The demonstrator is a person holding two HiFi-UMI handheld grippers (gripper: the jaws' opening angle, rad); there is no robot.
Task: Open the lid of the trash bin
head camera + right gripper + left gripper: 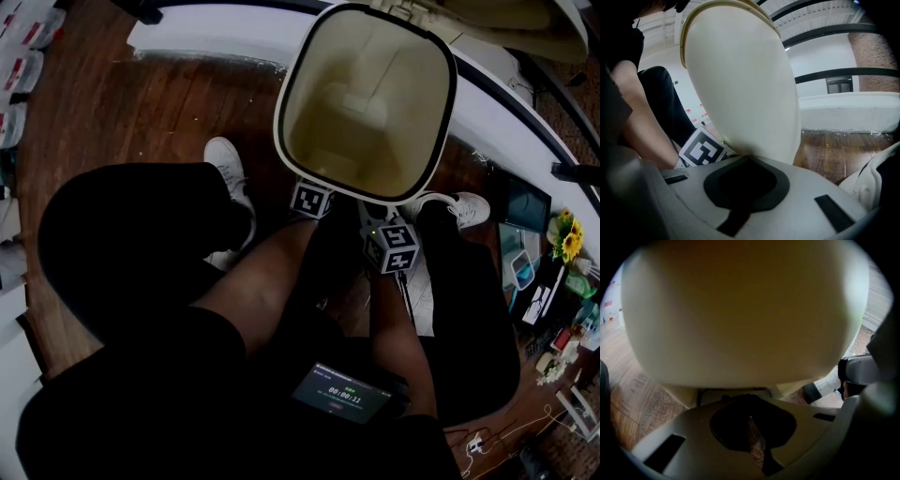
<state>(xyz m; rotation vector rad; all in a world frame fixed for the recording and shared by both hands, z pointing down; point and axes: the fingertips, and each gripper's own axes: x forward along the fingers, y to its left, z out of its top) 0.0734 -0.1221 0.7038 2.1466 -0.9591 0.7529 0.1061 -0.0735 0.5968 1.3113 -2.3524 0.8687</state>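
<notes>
We see a dark wooden plank floor running up to a low white ledge. Above the ledge, the right gripper view shows a brightly lit white wall crossed by black rails, with a brick section at its right end. Right of the ledge, yellow flowers stand among small clutter.
</notes>
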